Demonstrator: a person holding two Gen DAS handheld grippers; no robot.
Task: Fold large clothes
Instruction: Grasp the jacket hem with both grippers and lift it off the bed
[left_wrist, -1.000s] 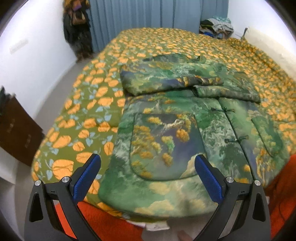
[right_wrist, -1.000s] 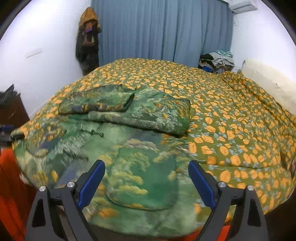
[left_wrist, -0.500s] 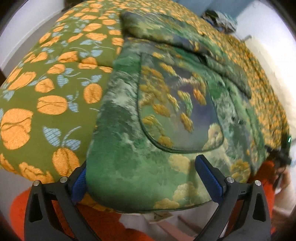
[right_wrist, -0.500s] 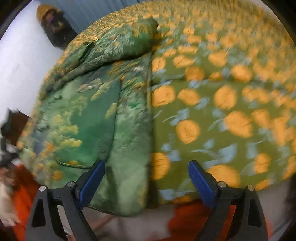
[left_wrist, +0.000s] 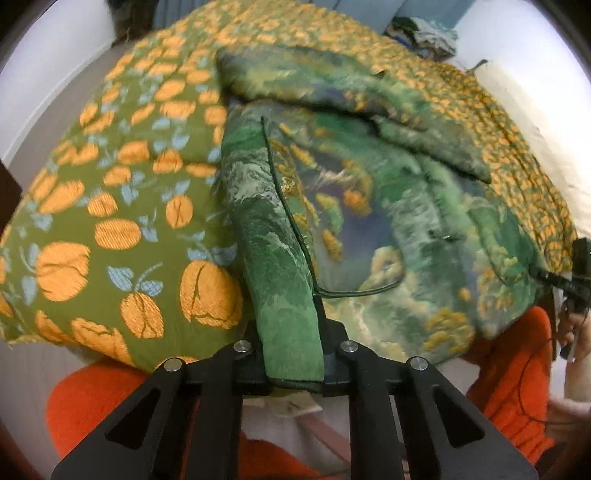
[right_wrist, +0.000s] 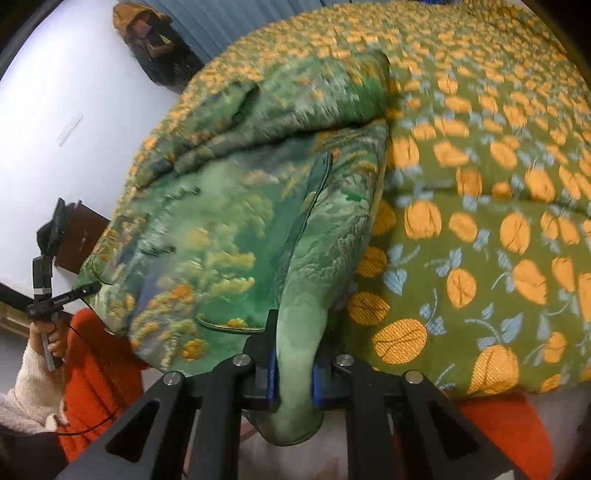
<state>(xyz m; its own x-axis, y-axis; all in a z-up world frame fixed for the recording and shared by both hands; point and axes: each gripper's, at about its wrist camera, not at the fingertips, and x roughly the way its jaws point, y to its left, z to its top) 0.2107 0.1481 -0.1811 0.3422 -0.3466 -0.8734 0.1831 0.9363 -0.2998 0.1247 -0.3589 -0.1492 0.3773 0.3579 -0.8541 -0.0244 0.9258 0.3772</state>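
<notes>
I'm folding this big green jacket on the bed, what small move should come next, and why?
Probably lift both corners together and carry the hem toward the collar. The left gripper and right gripper have just closed on the green jacket at its near hem, whose sleeves already lie folded across the top.

Readable text: none in either view.
Garment tag: a small pale tag at six o'clock in the left wrist view, its marks too small to read.
Wall plate: at nine o'clock in the right wrist view, blurred, illegible.
</notes>
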